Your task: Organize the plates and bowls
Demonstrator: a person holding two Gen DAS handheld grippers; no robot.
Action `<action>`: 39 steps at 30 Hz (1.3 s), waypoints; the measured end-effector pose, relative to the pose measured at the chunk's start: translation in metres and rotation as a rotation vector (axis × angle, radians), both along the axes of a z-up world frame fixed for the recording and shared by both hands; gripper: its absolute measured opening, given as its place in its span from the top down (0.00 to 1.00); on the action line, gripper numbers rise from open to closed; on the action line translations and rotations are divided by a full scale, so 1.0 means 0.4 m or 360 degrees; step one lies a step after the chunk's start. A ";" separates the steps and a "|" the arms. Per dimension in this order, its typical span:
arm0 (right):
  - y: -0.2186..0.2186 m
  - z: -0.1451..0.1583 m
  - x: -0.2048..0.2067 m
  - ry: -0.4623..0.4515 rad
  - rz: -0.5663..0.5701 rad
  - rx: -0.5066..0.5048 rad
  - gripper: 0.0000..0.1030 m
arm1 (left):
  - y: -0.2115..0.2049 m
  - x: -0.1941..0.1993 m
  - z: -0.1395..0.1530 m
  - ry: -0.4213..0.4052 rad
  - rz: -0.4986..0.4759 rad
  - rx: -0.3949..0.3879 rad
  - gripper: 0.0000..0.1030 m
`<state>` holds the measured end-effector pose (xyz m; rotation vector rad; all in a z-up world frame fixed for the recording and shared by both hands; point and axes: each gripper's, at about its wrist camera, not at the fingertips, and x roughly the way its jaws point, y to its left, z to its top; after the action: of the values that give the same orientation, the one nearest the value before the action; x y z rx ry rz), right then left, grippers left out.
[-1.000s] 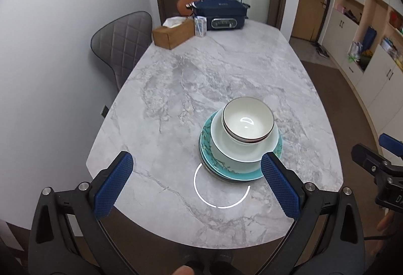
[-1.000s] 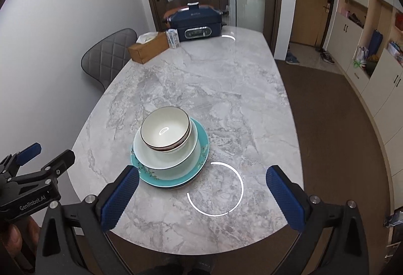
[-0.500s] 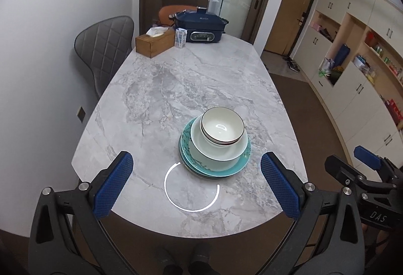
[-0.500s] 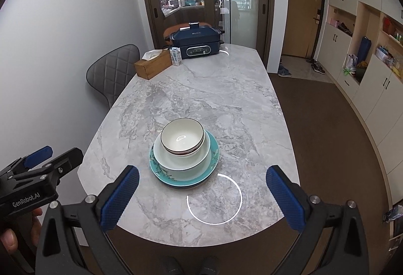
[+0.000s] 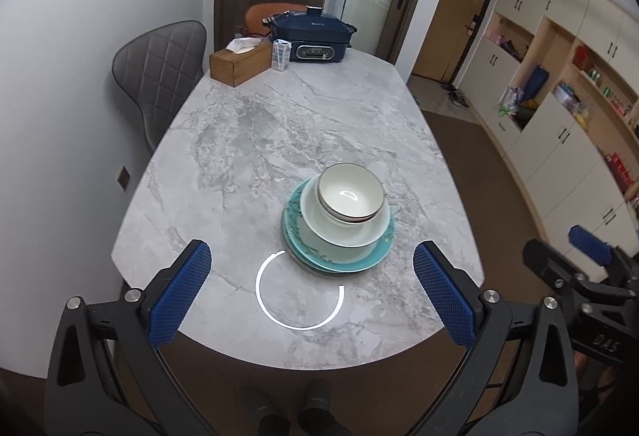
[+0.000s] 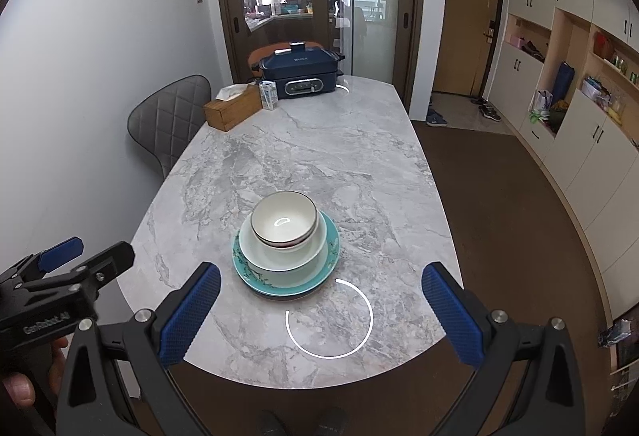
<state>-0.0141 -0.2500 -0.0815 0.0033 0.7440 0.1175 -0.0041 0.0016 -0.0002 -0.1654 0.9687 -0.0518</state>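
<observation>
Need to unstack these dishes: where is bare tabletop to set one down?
Bare marble table runs from the stack up to the tissue box, and left of the stack. Smaller strip on its right. The far end is crowded by the box, carton and electric cooker.

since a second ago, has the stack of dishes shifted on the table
No. The stack sits at the same spot on the marble table, near its front end; only the cameras on the tongs pulled back.
</observation>
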 end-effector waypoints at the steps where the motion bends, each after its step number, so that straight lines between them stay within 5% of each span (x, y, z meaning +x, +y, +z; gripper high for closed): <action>1: 0.001 0.004 -0.002 -0.0009 0.0008 0.0005 0.00 | 0.000 0.002 0.000 -0.0002 -0.0007 0.0016 0.01; 39: -0.021 0.006 0.001 0.0000 -0.0004 -0.0027 0.00 | -0.044 -0.022 -0.002 -0.0007 -0.0020 0.0097 0.01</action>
<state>-0.0137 -0.2583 -0.0791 -0.0123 0.7451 0.1089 -0.0129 -0.0159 -0.0008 -0.1029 0.9660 -0.0343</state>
